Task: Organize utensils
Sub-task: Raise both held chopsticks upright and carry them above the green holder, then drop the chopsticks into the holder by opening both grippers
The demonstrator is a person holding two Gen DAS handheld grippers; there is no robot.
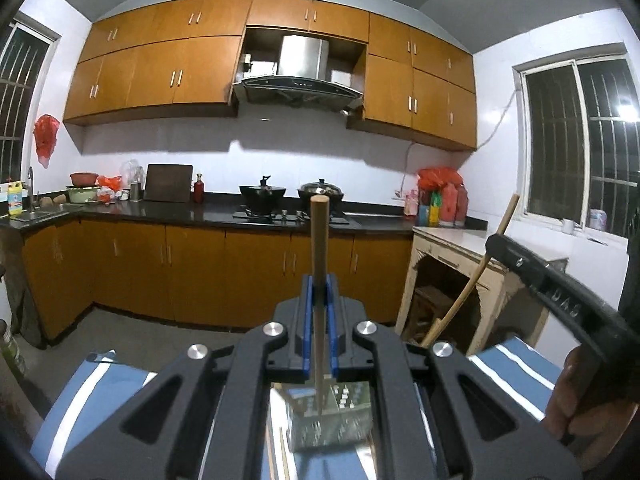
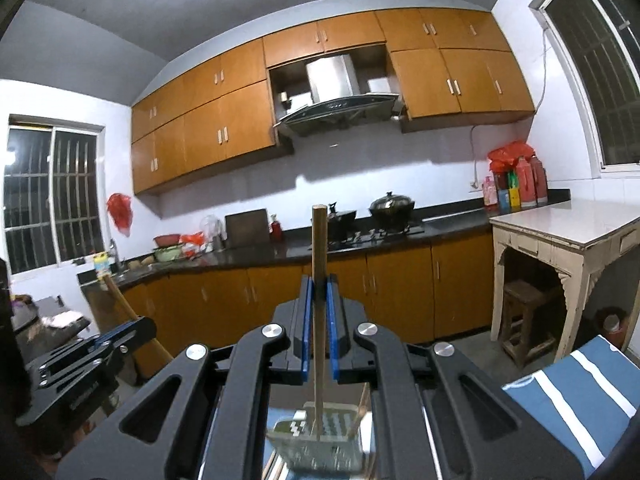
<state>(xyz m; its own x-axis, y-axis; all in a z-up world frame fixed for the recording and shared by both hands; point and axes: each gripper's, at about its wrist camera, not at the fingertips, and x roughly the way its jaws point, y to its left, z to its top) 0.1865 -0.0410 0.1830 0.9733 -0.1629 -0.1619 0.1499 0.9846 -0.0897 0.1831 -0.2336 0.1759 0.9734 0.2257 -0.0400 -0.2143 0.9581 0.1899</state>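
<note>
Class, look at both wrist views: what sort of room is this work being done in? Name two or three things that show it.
A home kitchen, most likely: a range hood above a gas hob with lidded pots, wooden wall cabinets, and a sink.

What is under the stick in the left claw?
Under the stick held by the left claw sits a metal basket with holes. The stick's lower end goes into it. The claw's frame hides the basket's sides and bottom.

Both tools are raised and levelled forward; the left tool (image 1: 319, 286) and right tool (image 2: 319, 286) are each clamped on a stick.
</note>
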